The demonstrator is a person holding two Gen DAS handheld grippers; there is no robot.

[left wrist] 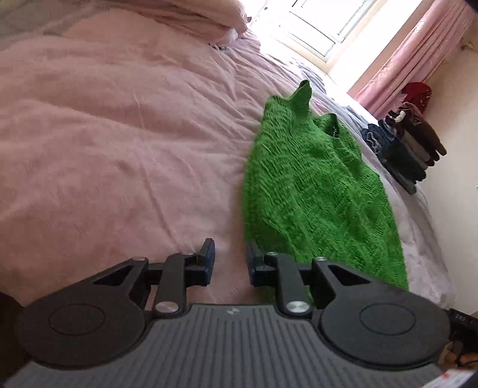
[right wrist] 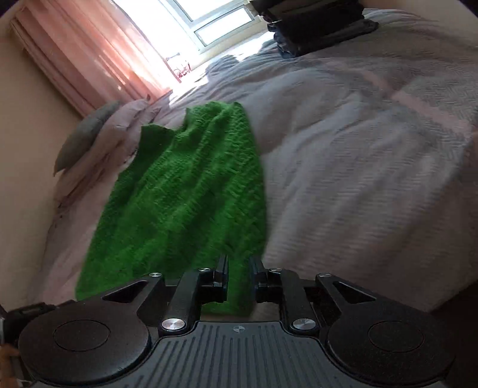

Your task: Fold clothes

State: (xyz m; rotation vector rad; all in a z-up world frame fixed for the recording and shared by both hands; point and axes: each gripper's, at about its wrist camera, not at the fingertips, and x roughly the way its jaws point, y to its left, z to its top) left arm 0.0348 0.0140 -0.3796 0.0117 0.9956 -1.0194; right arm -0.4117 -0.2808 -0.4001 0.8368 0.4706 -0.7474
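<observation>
A green knit sweater (left wrist: 313, 194) lies spread flat on the bed, its neck end away from me. My left gripper (left wrist: 231, 259) hovers just left of the sweater's near corner. It is open, with only pink bedcover showing in the gap, and its right finger sits at the sweater's edge. My right gripper (right wrist: 239, 274) is over the near right corner of the sweater (right wrist: 185, 194). Its jaws stand a narrow gap apart, and green knit shows through that gap and under the fingers. The fabric looks flat on the bed, not lifted.
The pink bedcover (left wrist: 104, 134) stretches wide to the left, and a greyish cover (right wrist: 373, 164) lies to the right. A stack of folded dark clothes (left wrist: 409, 149) sits at the bed's far edge (right wrist: 316, 27). Pillows (left wrist: 194, 18), pink curtains (left wrist: 418, 53) and a bright window lie beyond.
</observation>
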